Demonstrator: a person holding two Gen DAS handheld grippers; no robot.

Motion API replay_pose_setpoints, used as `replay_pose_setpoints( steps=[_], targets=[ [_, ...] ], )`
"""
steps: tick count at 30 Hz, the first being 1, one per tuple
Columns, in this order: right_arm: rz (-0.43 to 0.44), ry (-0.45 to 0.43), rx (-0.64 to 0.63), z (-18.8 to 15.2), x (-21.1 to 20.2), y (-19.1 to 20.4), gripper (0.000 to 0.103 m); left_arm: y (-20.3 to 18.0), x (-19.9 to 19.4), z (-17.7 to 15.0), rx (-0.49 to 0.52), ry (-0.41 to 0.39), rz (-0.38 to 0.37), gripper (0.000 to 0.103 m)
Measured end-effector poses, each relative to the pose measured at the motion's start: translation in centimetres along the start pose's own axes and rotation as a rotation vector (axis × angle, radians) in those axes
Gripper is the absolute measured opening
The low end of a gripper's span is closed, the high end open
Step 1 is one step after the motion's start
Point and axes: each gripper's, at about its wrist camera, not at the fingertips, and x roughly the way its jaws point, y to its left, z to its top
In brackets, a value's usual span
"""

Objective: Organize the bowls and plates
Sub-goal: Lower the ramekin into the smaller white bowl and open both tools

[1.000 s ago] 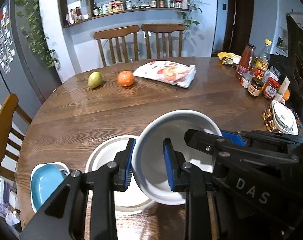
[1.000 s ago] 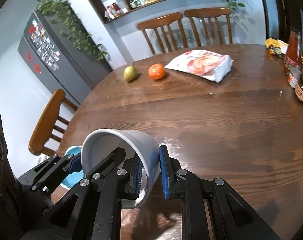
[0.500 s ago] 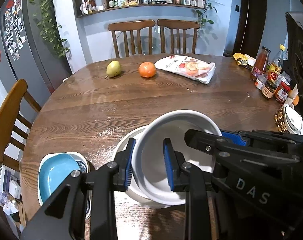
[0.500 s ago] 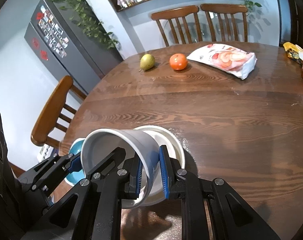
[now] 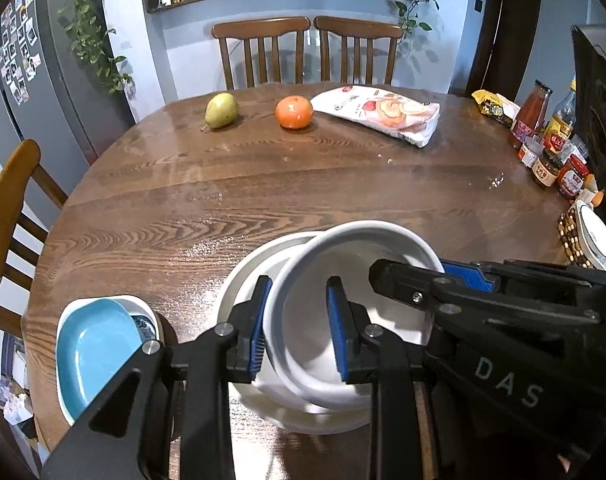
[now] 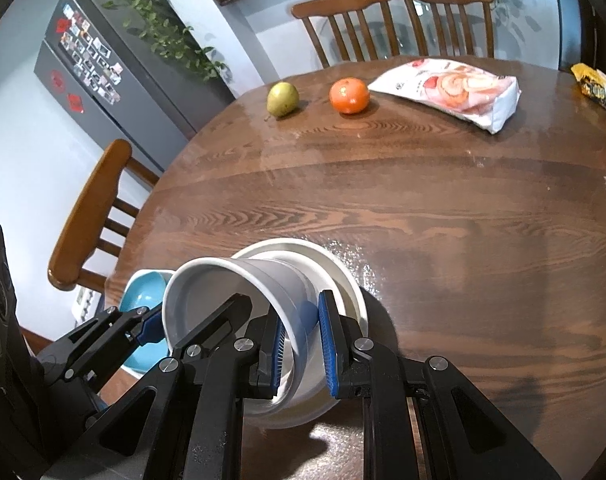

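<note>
Both grippers hold one deep white bowl (image 5: 355, 256) by opposite sides of its rim. My left gripper (image 5: 299, 328) is shut on the near-left wall; my right gripper (image 6: 301, 344) is shut on the other wall (image 6: 279, 280). The bowl is tilted and sits over a wider white bowl (image 5: 259, 264) on the wooden table, seemingly resting in it. The wider bowl shows in the right wrist view too (image 6: 331, 264). A blue dish (image 5: 91, 348) lies in a white patterned plate at the near-left table edge.
A pear (image 5: 221, 110), an orange (image 5: 294, 112) and a snack bag (image 5: 379, 112) lie at the far side. Jars and sauce bottles (image 5: 543, 148) and a lidded dish on a beaded mat (image 5: 591, 236) stand at the right edge. Chairs surround the table (image 5: 303, 184).
Both grippers have carried the white bowl toward the near-left and lowered it over the wider white bowl. The grip on the rim has not changed.
</note>
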Motion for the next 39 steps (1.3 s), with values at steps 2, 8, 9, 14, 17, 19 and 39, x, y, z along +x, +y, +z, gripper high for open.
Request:
replay_pose_setpoints(
  steps=[2,8,9,14,17,19,39],
  targets=[
    [-0.001,0.012,0.002,0.0,0.5,-0.2,0.019,0.1,0.4,0.0,-0.001,0.011,-0.002,0.024],
    [0.0,0.053,0.018,0.1,2.1,-0.6,0.019,0.6,2.1,-0.1,-0.018,0.063,-0.006,0.024],
    [0.0,0.059,0.022,0.1,2.3,-0.7,0.019,0.6,2.2,-0.1,-0.018,0.068,-0.005,0.024],
    [-0.001,0.078,0.026,0.1,3.1,-0.9,0.019,0.7,3.0,-0.1,-0.021,0.089,-0.004,0.024],
    [-0.007,0.078,0.018,0.2,3.3,-0.8,0.019,0.8,3.1,0.0,-0.022,0.09,-0.003,0.024],
    [-0.015,0.078,0.009,0.3,3.4,-0.7,0.019,0.8,3.2,0.0,-0.024,0.091,-0.006,0.024],
    [-0.059,0.028,-0.049,0.7,2.2,0.7,0.02,1.5,2.0,0.1,-0.05,0.059,0.003,0.033]
  ],
)
